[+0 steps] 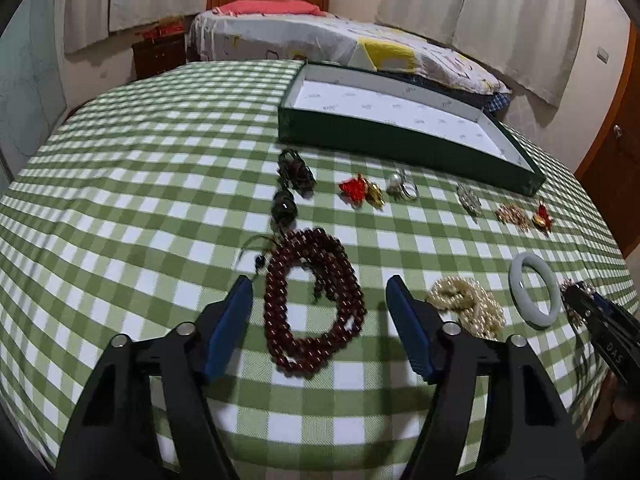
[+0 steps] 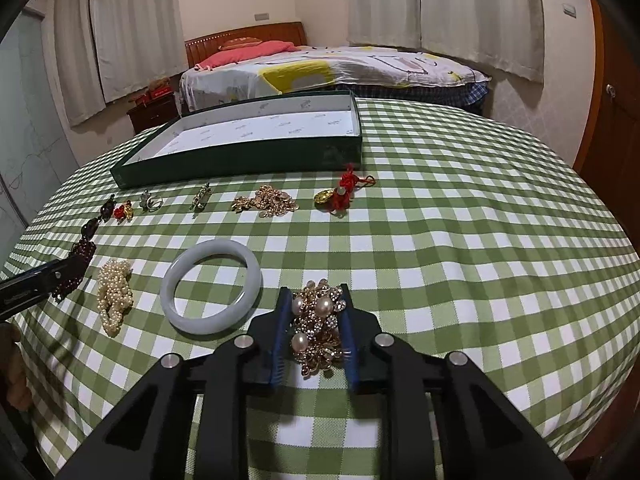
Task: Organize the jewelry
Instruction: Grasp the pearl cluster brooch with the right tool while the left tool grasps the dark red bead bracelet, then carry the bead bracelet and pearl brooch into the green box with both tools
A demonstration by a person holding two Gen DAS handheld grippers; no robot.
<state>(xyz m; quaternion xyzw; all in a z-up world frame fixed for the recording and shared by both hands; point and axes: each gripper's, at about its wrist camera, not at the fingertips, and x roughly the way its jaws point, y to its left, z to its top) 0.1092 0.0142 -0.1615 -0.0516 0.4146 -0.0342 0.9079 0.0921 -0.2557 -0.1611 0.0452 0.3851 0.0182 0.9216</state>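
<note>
A long strand of dark red beads lies coiled on the green checked tablecloth. My left gripper is low over it and open, one blue pad on each side of the coil, neither touching it. In the right wrist view my right gripper is shut on a gold brooch with pearls, both pads pressed against its sides as it rests on the cloth. An open dark green box with a white lining stands at the back of the table.
Between the grippers lie a pearl strand and a pale jade bangle. In front of the box sits a row of small pieces: a dark pendant, red-and-gold charms, a ring and a gold chain.
</note>
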